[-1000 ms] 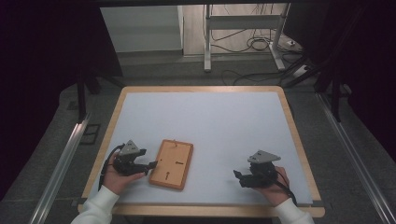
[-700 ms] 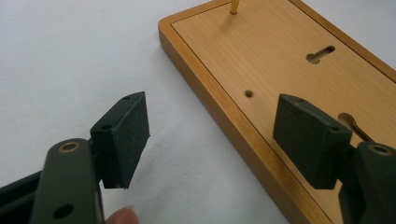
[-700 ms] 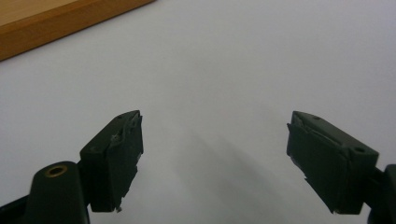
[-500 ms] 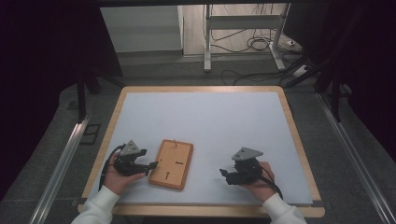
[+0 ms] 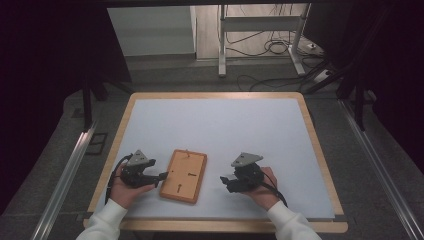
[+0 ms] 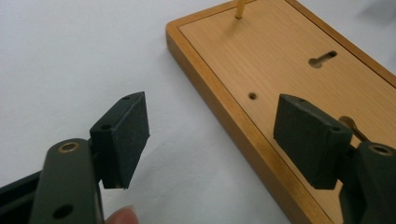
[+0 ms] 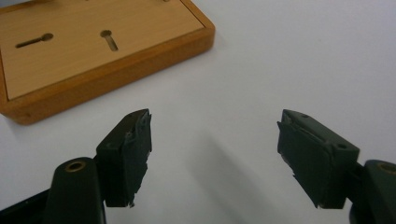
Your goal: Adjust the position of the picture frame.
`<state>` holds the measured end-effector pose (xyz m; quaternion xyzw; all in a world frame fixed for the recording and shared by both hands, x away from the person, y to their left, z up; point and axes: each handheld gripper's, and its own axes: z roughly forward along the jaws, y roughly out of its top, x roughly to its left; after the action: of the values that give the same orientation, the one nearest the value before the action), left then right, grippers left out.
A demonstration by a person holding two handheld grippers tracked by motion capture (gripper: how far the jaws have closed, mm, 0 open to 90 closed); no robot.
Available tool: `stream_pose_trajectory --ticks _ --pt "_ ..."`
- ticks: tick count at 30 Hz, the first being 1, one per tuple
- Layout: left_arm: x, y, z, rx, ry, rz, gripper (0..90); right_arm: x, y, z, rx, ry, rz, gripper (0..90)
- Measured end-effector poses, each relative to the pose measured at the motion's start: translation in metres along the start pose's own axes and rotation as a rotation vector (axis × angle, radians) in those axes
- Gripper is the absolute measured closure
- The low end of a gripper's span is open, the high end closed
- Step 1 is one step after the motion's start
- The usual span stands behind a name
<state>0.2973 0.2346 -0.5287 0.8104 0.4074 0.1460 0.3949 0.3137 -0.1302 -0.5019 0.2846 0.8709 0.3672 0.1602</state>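
Wooden board [image 5: 184, 175] lies flat on the table [image 5: 220, 125], near the front edge, between the two grippers. Back face is up: recessed panel, two keyhole slots [image 7: 108, 39], a small hole [image 6: 252, 96], a thin brass pin [image 6: 240, 7] standing at the far short end.

Left gripper [image 5: 161, 177]: jaws wide, nothing gripped. They straddle the board's left long edge, one pad over bare table, the other over the panel. Whether any pad touches wood, can't tell.

Right gripper [image 5: 225, 181]: just beside the board's right long edge, apart from it. Jaws have been closing a little but stand wide, only bare table between them.

Step in hand, as I read it: get both grippers on the board, one per long side.

How to do it well:
- The board is thin and flat on the table, so a pad has to go under or over the rim. The left could pinch the raised rim top to bottom or tilt that edge up.
- Bring the right in low and level toward the near long edge, jaws kept wide until they span the rim.
- Keep pads off the pin and out of the slots.
- Close slowly; a push from one side could slide the board on the smooth table.

Room: the far half of the table is open. The front edge is close behind both hands, so pulling back risks running the board off it. Side edges are well apart from both grippers.
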Motion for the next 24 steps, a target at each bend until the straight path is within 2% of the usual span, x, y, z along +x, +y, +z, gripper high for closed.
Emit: stream_pose_trajectory --ticks 10,12,15,16,24 --pt "0.002 -0.001 0.000 0.003 0.001 -0.008 26.3 0.009 0.024 0.021 -0.014 0.033 -0.022 30.7" --pt "0.002 -0.001 0.000 0.007 -0.002 -0.004 26.3 0.012 0.036 0.031 -0.022 0.056 -0.031 32.5" --pt "0.002 -0.001 0.000 0.006 -0.003 -0.003 26.3 0.014 0.043 0.039 -0.020 0.074 -0.039 32.8" --pt "0.002 -0.001 0.000 0.005 -0.003 -0.004 26.3 0.017 0.049 0.048 -0.016 0.079 -0.048 33.4" --pt "0.003 -0.002 -0.001 0.004 -0.003 -0.002 26.3 0.019 0.063 0.074 -0.007 0.100 -0.056 40.4"
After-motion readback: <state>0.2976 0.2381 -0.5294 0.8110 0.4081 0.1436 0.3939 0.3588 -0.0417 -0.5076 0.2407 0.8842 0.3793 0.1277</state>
